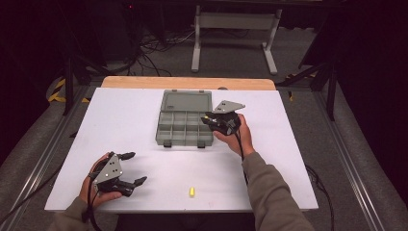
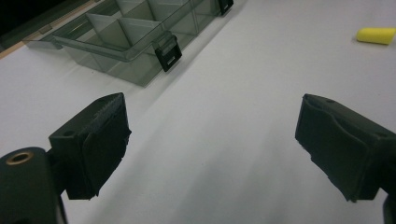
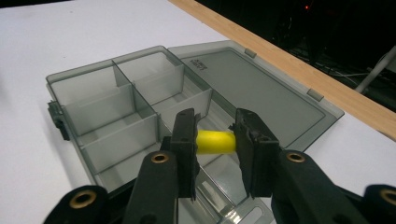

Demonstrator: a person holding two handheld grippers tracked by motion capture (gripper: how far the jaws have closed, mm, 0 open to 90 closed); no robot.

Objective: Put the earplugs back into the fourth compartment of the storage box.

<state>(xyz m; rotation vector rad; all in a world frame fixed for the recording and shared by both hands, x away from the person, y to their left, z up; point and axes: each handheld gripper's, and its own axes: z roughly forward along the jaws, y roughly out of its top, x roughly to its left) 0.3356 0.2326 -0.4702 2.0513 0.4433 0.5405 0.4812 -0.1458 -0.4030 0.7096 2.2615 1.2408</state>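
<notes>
two yellow foam earplugs are what i have to deal with here, and i take them from my edge of the table outward. nearest to me, a loose earplug (image 1: 192, 192) lies on the bare white table (image 1: 134, 120) close to the front edge, lying on its side; i see it too at the upper right of the left gripper view (image 2: 376, 35). to its left the left gripper (image 1: 133, 168) rests in my hand low over the table, its jaws spread wide with nothing between them, well apart from that earplug. farther out, my right hand (image 1: 238, 137) holds the right gripper (image 1: 208, 119) at the right side of the grey compartment box (image 1: 185, 126), which sits mid-table with its lid (image 1: 186, 101) laid open flat behind it. in the right gripper view, the right gripper (image 3: 215, 135) pinches the second earplug (image 3: 215, 142) by its two ends, held crosswise just above the box's divided compartments (image 3: 109, 105); i cannot tell which compartment lies exactly under it. beyond the lid runs the wooden table edge (image 1: 187, 83).
</notes>
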